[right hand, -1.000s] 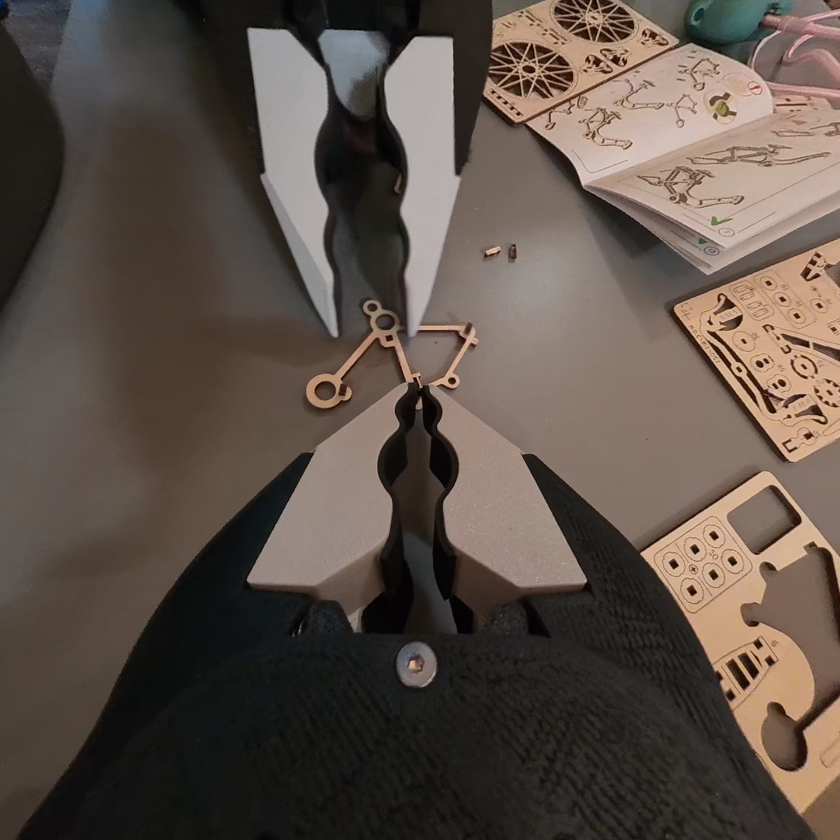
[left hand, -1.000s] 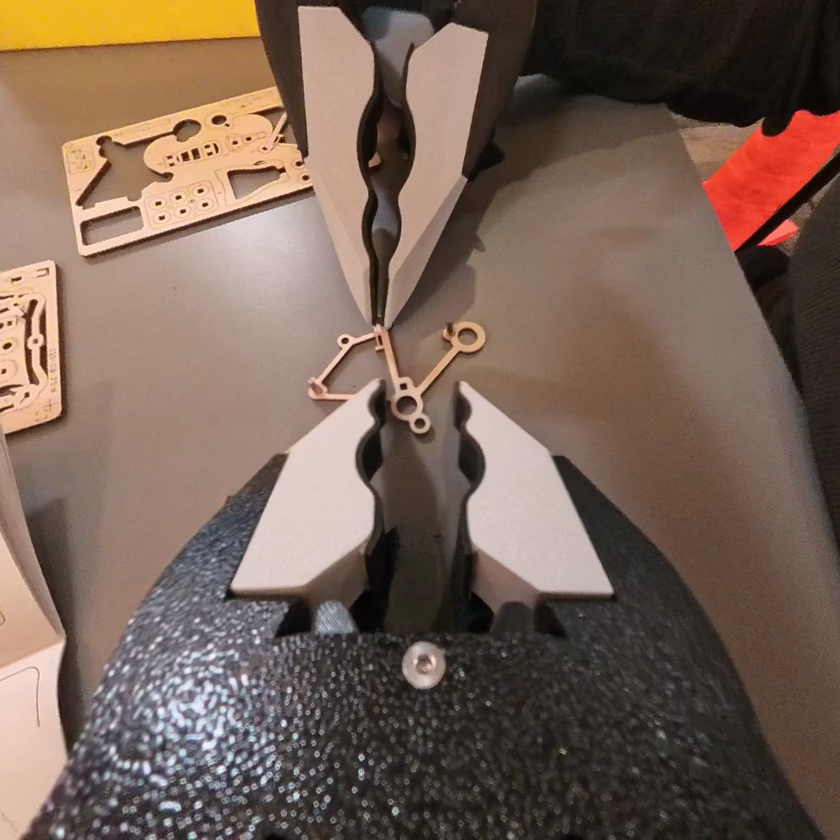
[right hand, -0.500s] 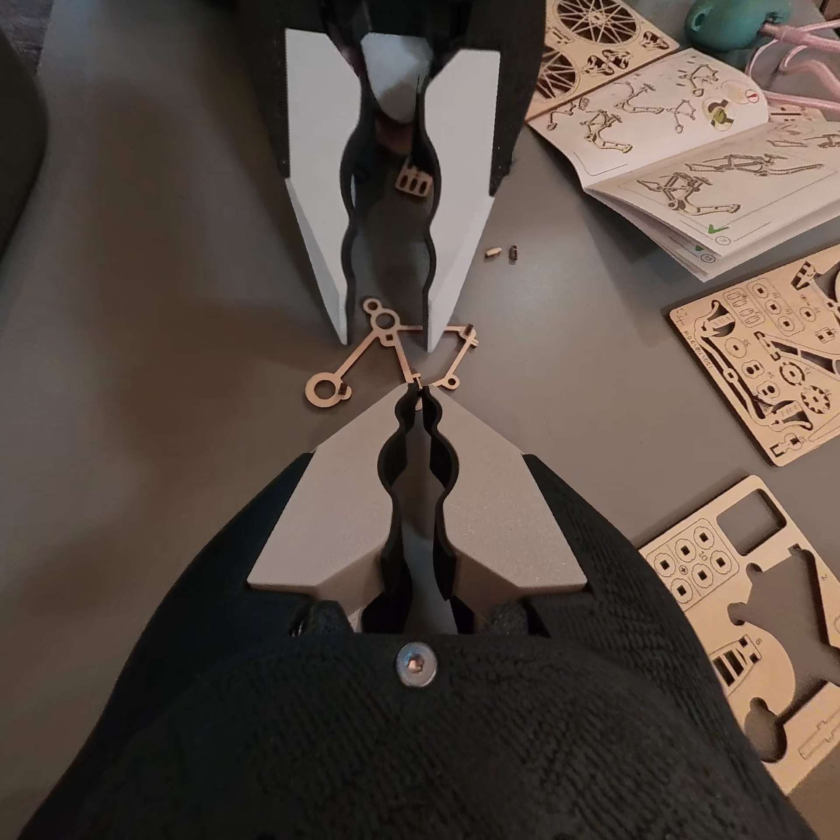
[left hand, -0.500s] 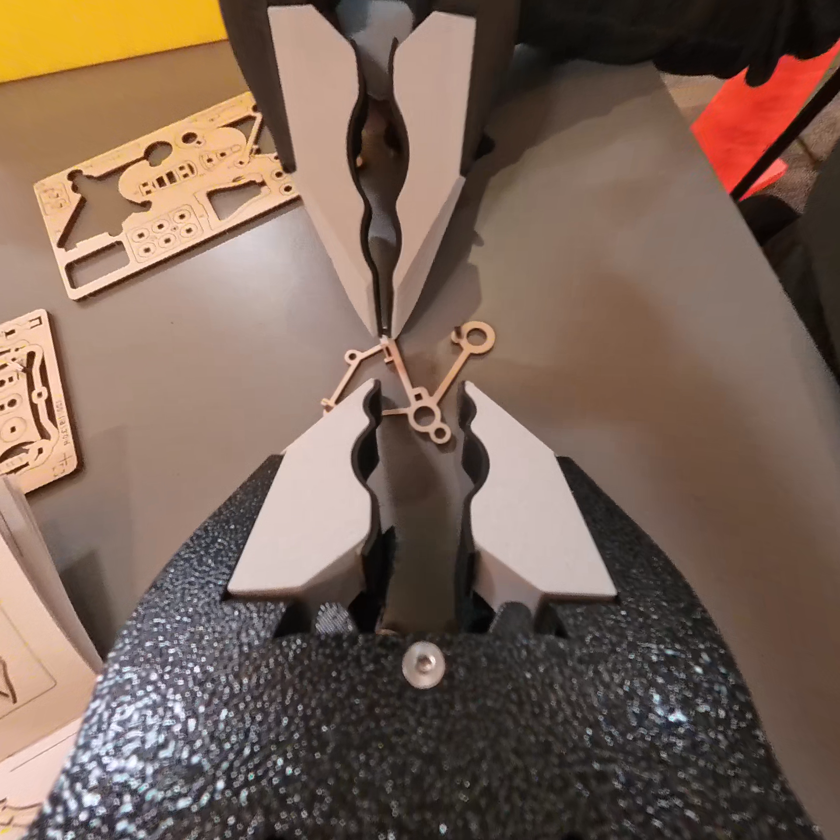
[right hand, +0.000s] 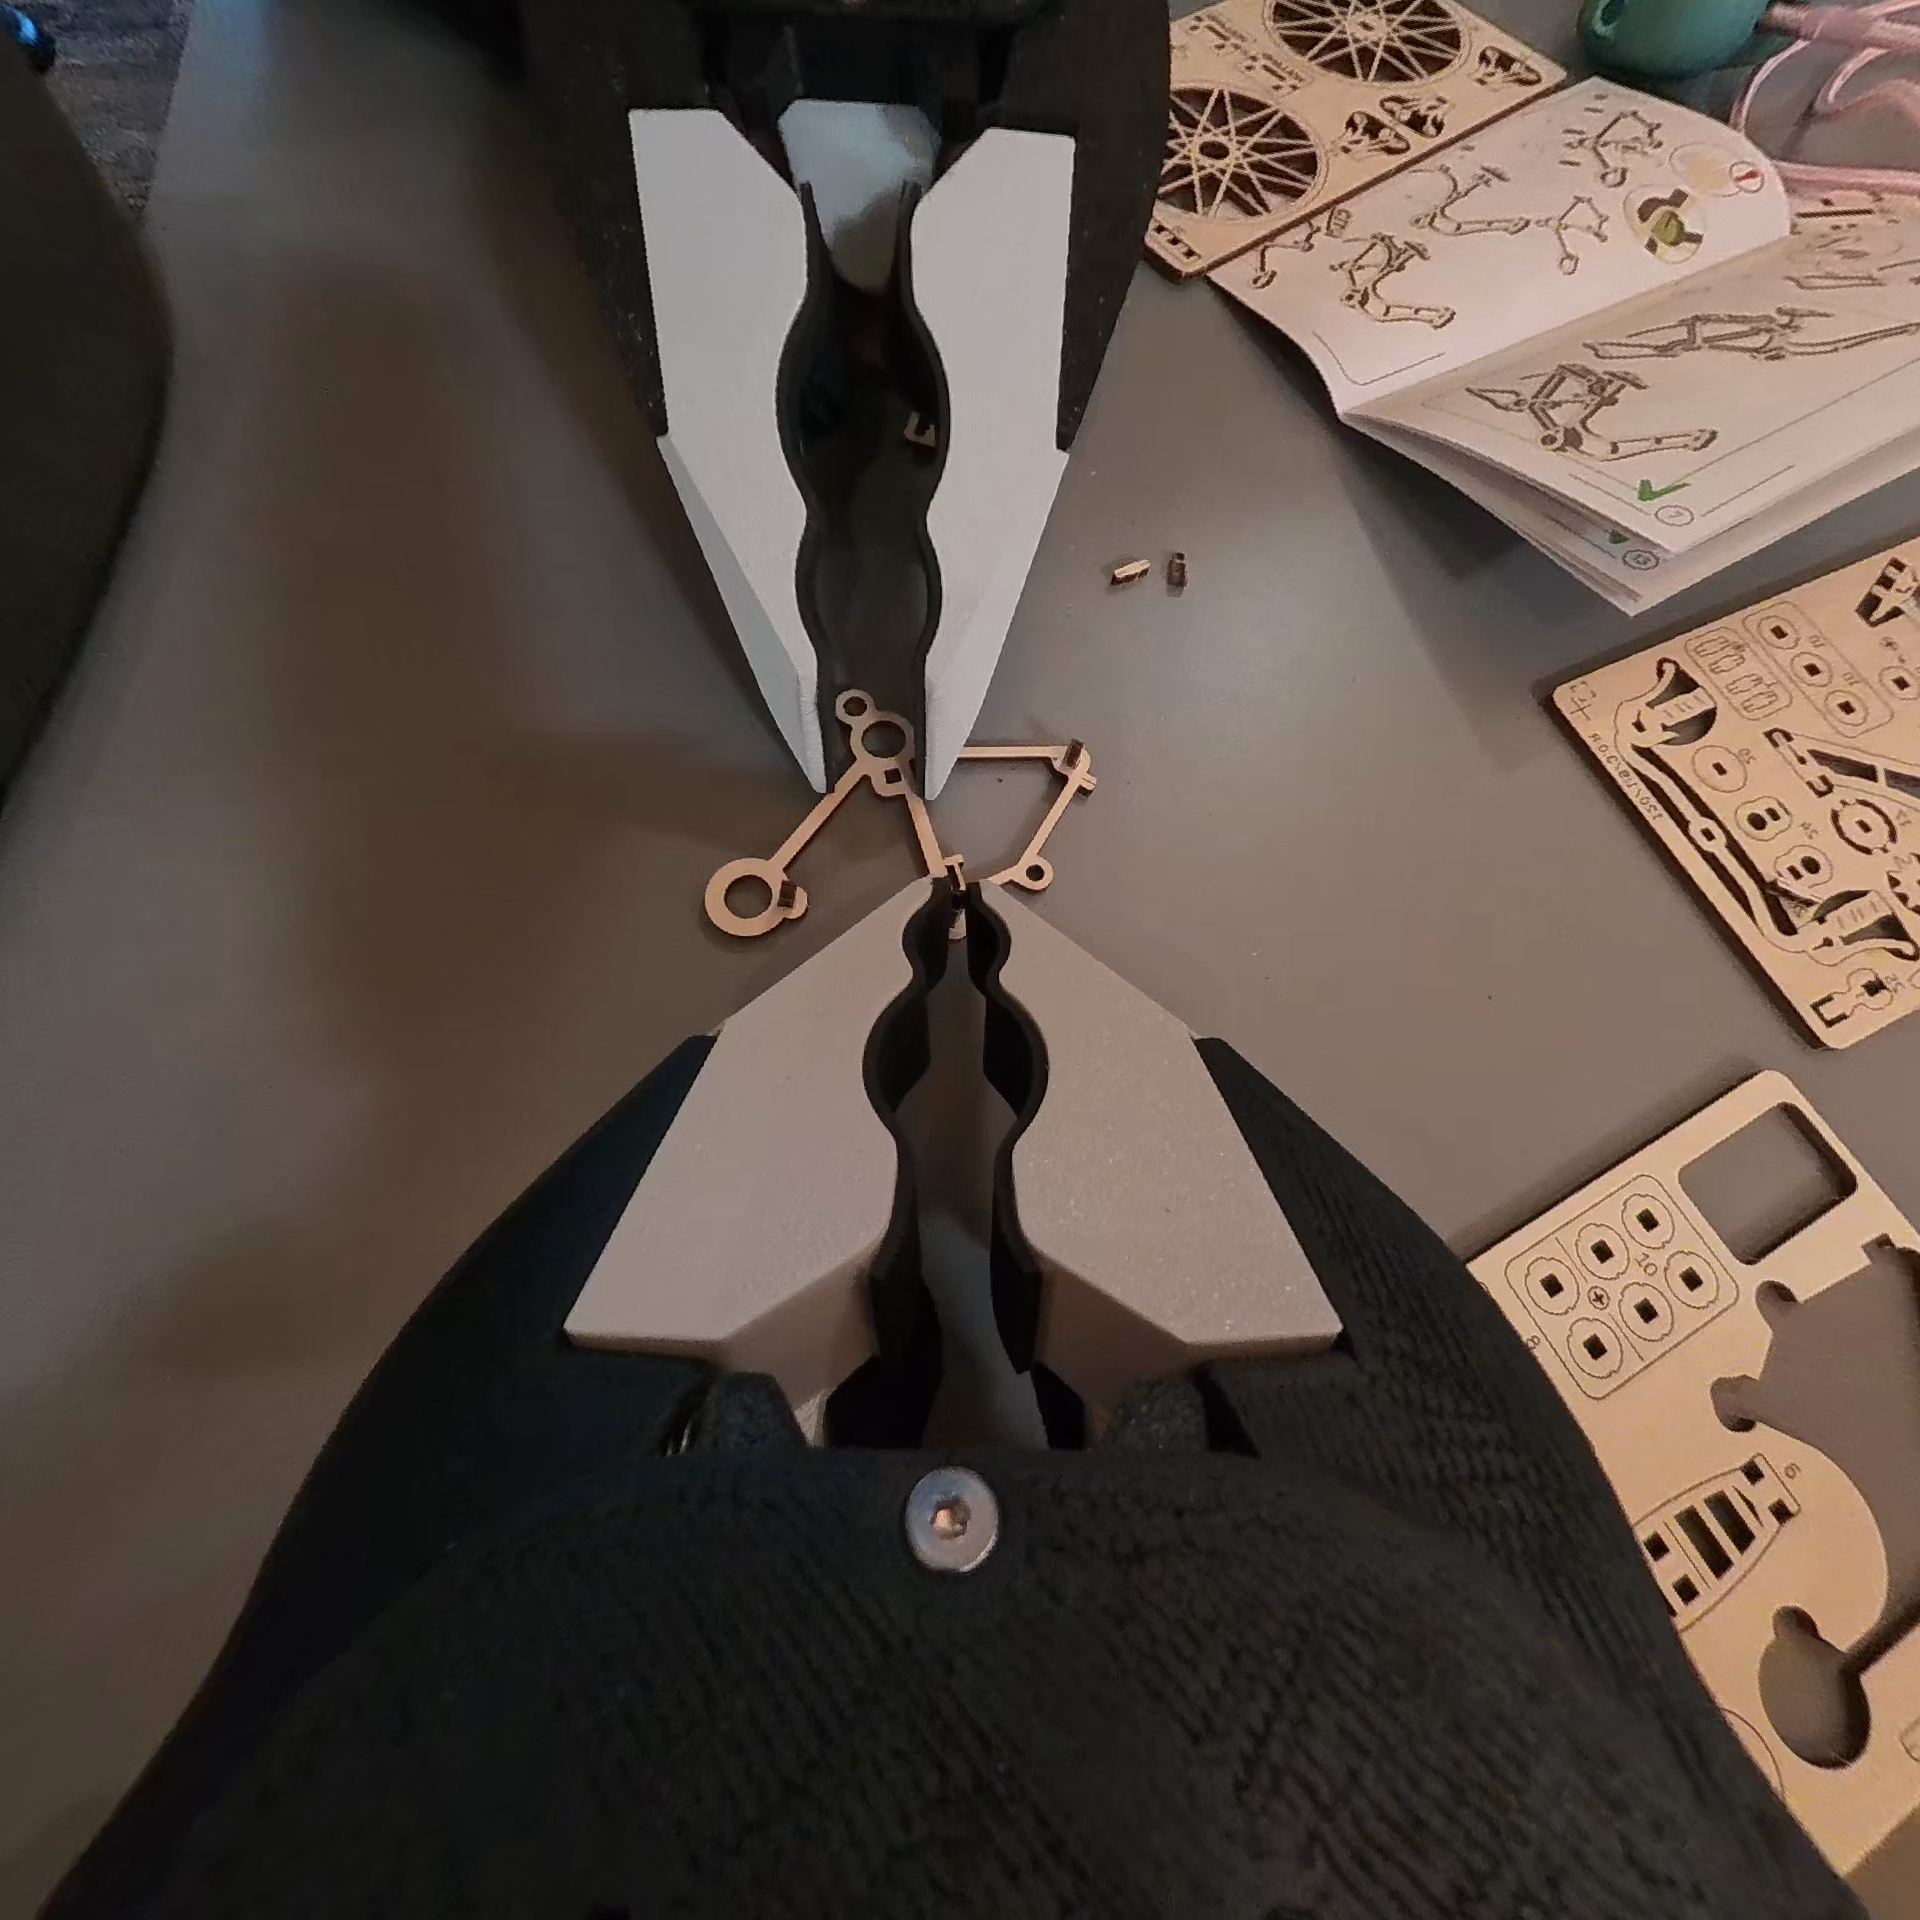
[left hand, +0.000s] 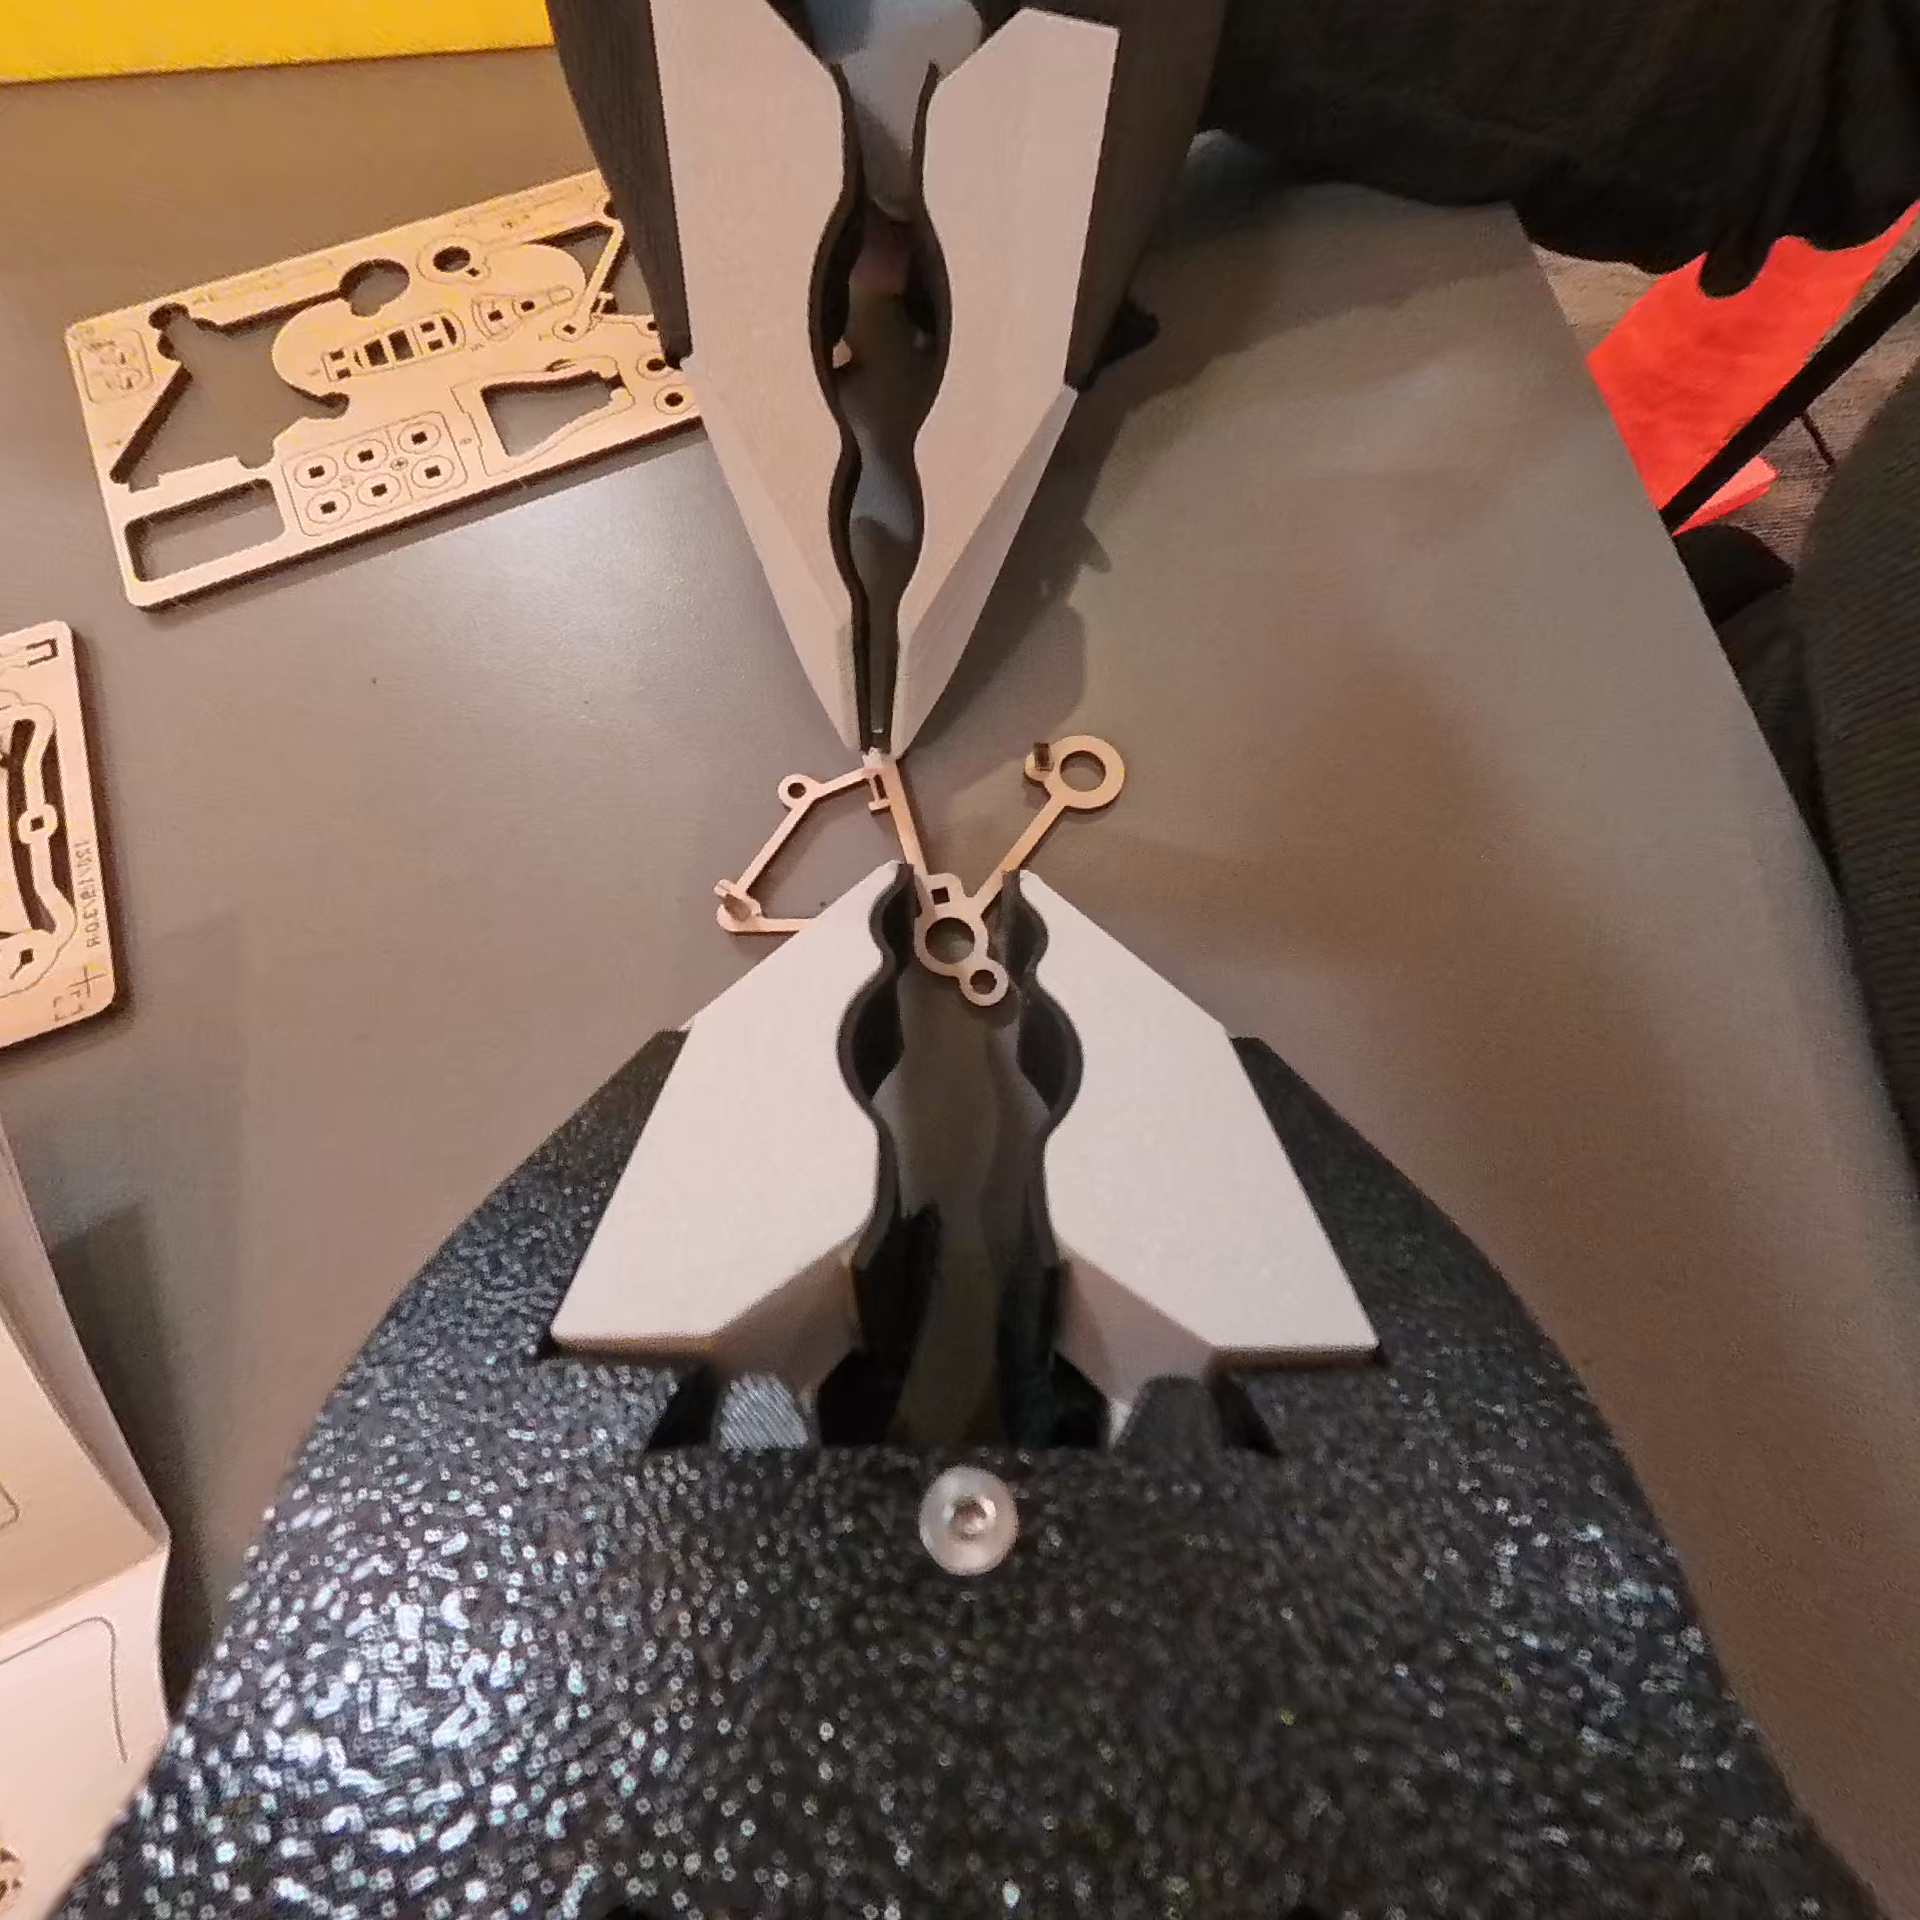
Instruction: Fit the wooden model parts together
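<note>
The left claw (left hand: 956, 914) sits nearest, pale grey wedge fingers with wavy black rubber pads on a speckled black body. Its fingers stand partly open around the ringed hub of the thin wooden frame piece (left hand: 948, 940); the right pad looks to touch the wood, the left pad shows a gap, so nothing is truly gripped there. The frame piece is a flat, laser-cut plywood part of slim bars and small rings, lying on the smooth matt grey table (left hand: 1351, 831).

Across from it the right claw (right hand: 951, 896), wrapped in black knitted cloth, is pinched nearly closed on a small tab at the frame's far corner, where the bars meet.

Beyond lie flat plywood sheets (right hand: 1756, 831) with cut-out shapes, one sheet (right hand: 1340, 114) carrying spoked wheels, and two tiny wooden pegs (right hand: 1148, 569) loose on the table. An open paper booklet (right hand: 1621, 353) with line drawings lies further back, with a teal rounded object (right hand: 1662, 31) at the far edge.
</note>
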A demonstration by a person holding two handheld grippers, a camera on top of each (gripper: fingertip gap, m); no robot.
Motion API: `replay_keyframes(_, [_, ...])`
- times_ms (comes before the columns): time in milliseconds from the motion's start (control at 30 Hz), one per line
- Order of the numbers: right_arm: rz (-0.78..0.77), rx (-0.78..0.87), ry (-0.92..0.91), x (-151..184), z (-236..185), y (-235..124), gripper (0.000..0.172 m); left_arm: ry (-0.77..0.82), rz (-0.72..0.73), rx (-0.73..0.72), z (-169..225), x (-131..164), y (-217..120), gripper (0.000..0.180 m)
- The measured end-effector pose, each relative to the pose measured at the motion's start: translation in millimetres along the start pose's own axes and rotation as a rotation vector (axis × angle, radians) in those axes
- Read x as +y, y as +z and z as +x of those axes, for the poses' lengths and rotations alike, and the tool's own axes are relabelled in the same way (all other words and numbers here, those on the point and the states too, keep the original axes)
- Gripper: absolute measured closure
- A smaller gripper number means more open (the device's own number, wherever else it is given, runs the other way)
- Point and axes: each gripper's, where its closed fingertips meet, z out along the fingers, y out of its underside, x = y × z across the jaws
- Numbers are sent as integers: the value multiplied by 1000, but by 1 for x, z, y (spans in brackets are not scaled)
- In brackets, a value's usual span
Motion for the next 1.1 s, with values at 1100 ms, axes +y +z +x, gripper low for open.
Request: replay_keyframes(1100, [-14,-15,50,0,1,-5,171,-30,-3,-34,-1,-1,1,167])
